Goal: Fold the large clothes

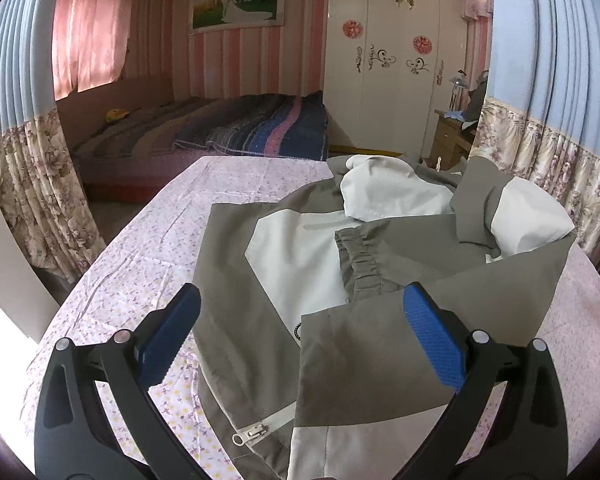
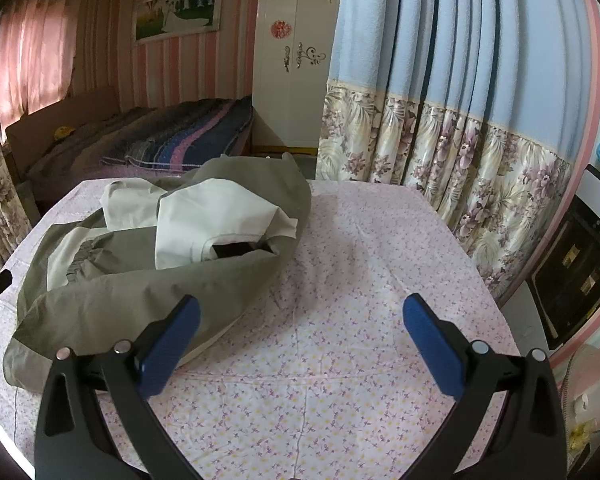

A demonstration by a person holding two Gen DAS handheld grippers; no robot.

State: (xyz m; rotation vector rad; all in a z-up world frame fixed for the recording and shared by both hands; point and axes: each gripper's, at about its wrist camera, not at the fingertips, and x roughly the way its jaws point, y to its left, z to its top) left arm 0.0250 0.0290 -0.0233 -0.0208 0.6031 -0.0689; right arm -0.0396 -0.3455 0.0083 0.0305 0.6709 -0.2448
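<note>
A grey and off-white jacket [image 1: 340, 280] lies partly folded on a table with a pink floral cloth [image 1: 148, 248]. A sleeve with an elastic cuff [image 1: 360, 256] is folded across its front, and a zip pull [image 1: 252, 434] shows near the bottom. My left gripper [image 1: 302, 320] is open and empty, hovering over the jacket's lower part. In the right wrist view the jacket [image 2: 140, 272] lies at the left of the table. My right gripper [image 2: 300, 328] is open and empty over the bare cloth [image 2: 340, 280], its left finger [image 2: 172, 340] above the jacket's edge.
A bed with a striped blanket [image 1: 228, 128] stands beyond the table. A white wardrobe [image 1: 388, 60] is at the back. Blue and floral curtains [image 2: 440, 120] hang close on the right. A dark appliance [image 2: 572, 264] stands at the far right.
</note>
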